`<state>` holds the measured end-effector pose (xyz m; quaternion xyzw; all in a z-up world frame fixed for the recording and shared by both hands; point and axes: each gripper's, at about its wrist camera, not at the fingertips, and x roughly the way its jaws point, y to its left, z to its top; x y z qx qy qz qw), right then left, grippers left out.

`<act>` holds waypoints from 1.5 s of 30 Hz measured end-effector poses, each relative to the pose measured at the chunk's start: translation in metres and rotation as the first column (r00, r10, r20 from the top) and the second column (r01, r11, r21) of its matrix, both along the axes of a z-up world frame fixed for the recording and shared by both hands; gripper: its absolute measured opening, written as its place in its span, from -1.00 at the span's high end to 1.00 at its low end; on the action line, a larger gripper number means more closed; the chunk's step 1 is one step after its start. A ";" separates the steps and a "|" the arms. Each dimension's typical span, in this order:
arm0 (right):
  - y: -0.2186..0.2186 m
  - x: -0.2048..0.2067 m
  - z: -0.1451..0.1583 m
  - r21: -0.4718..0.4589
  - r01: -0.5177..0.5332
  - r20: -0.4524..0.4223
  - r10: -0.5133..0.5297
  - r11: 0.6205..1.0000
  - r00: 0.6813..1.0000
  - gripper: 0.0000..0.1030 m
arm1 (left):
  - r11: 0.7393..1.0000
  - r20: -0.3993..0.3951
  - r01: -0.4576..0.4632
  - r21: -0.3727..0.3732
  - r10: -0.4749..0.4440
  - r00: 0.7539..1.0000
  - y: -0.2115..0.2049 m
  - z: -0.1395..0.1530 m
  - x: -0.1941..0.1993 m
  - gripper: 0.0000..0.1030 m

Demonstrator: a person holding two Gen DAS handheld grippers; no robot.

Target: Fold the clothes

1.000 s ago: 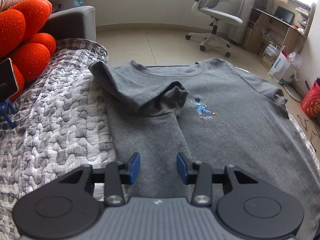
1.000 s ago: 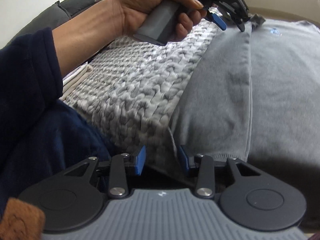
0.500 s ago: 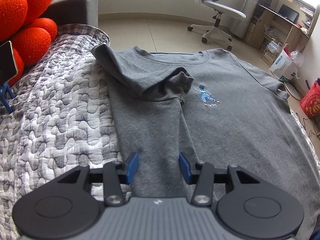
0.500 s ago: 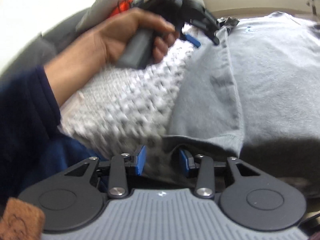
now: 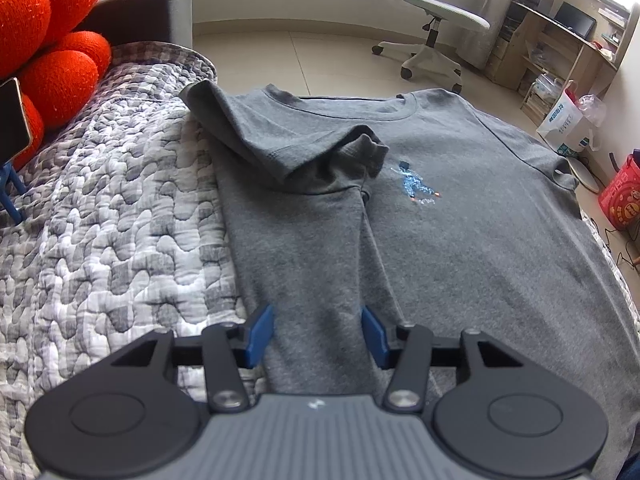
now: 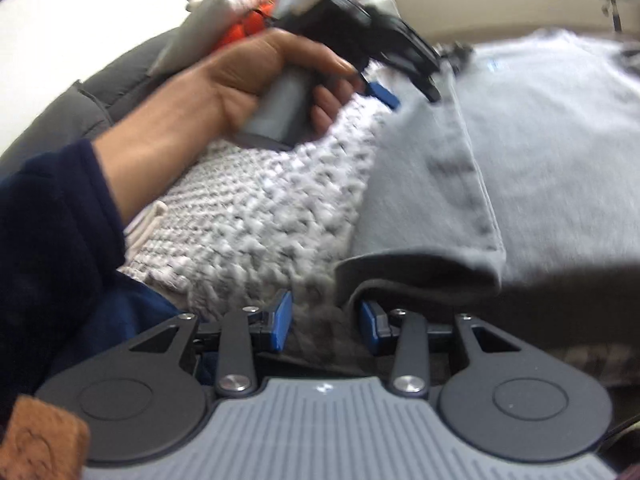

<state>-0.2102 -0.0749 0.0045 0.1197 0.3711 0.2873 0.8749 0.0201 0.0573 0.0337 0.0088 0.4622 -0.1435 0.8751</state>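
A grey T-shirt [image 5: 460, 248] with a small blue print lies flat on a quilted cover [image 5: 112, 240]. Its left side and sleeve [image 5: 304, 148] are folded in over the chest. My left gripper [image 5: 318, 332] hovers over the folded strip. Its jaws are opening, and the cloth lies below them, not pinched. In the right wrist view a hand [image 6: 248, 84] holds that left gripper [image 6: 408, 94] above the shirt [image 6: 560, 160]. My right gripper [image 6: 325, 326] stands open at the hem. The folded hem corner [image 6: 420, 276] lies just beyond its right pad.
Orange cushions [image 5: 48, 40] and a phone on a stand [image 5: 12, 120] sit at the left by a grey armrest [image 5: 160, 8]. Beyond the bed are tiled floor, an office chair [image 5: 436, 16], a desk [image 5: 560, 40], a white bag [image 5: 564, 124] and a red bag [image 5: 624, 196].
The left jaws have spread wider over the folded strip. The right gripper has rolled, and the shirt's hem corner now sits closer to its right pad, in a blurred view.
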 end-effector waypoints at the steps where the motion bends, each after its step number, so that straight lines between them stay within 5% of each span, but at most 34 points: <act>1: 0.002 -0.001 0.000 -0.002 -0.003 0.001 0.003 1.000 1.000 0.20 | 1.000 -0.002 -0.001 -0.003 0.001 1.000 0.001 0.000 0.000 0.01; 6: 0.006 0.008 -0.012 -0.011 0.054 -0.077 -0.055 0.998 0.996 0.20 | 1.000 -0.002 0.003 -0.004 -0.003 1.000 0.001 0.000 0.000 0.01; 10: 0.001 0.007 -0.004 -0.031 0.158 -0.036 -0.159 0.987 0.987 0.20 | 1.000 -0.003 0.005 -0.003 -0.005 1.000 0.001 0.001 0.000 0.01; 17: -0.017 0.028 -0.002 0.120 0.333 -0.171 -0.311 0.935 0.935 0.20 | 1.000 -0.007 0.008 -0.010 -0.008 1.000 0.002 0.002 0.000 0.00; 18: -0.017 0.028 0.001 0.117 0.338 -0.152 -0.319 0.934 0.936 0.25 | 1.000 -0.007 0.009 -0.012 -0.009 1.000 0.002 0.002 0.000 0.00; 19: -0.018 0.029 0.004 0.103 0.340 -0.128 -0.327 0.935 0.936 0.70 | 1.000 -0.009 0.009 -0.016 -0.009 1.000 0.003 0.002 -0.001 0.00; 20: -0.018 0.030 0.007 0.067 0.340 -0.096 -0.334 0.938 0.938 0.89 | 1.000 -0.010 0.008 -0.018 -0.008 1.000 0.004 0.001 -0.001 0.00; 21: -0.020 0.031 0.011 0.050 0.338 -0.075 -0.334 0.940 0.940 0.88 | 1.000 -0.012 0.008 -0.020 -0.008 1.000 0.004 0.001 -0.001 0.00; 23: -0.030 0.031 0.024 0.104 0.286 -0.039 -0.284 0.952 0.958 0.88 | 1.000 -0.016 0.005 -0.025 -0.006 1.000 0.005 0.000 0.000 0.00; 27: -0.036 0.032 0.071 0.050 0.133 0.179 -0.140 0.990 0.974 0.88 | 0.999 -0.026 -0.003 -0.042 0.002 1.000 0.008 0.000 0.002 0.00; 30: -0.045 0.046 0.090 0.051 0.011 0.197 -0.021 0.999 0.980 0.88 | 0.998 -0.034 -0.013 -0.059 0.011 0.999 0.010 0.000 0.002 0.00; 34: -0.053 0.063 0.092 0.045 -0.109 0.148 0.101 0.993 0.984 0.87 | 0.997 -0.042 -0.021 -0.071 0.018 0.999 0.014 0.001 0.001 0.00; 40: -0.069 0.083 0.067 0.060 -0.086 0.067 0.082 0.994 0.994 0.83 | 0.994 -0.036 -0.071 -0.086 0.069 0.997 0.032 0.018 -0.018 0.00; 45: -0.059 0.093 0.059 0.085 -0.140 0.031 0.138 0.986 0.990 0.71 | 0.975 0.035 -0.027 -0.221 0.035 0.999 0.052 0.044 -0.057 -0.05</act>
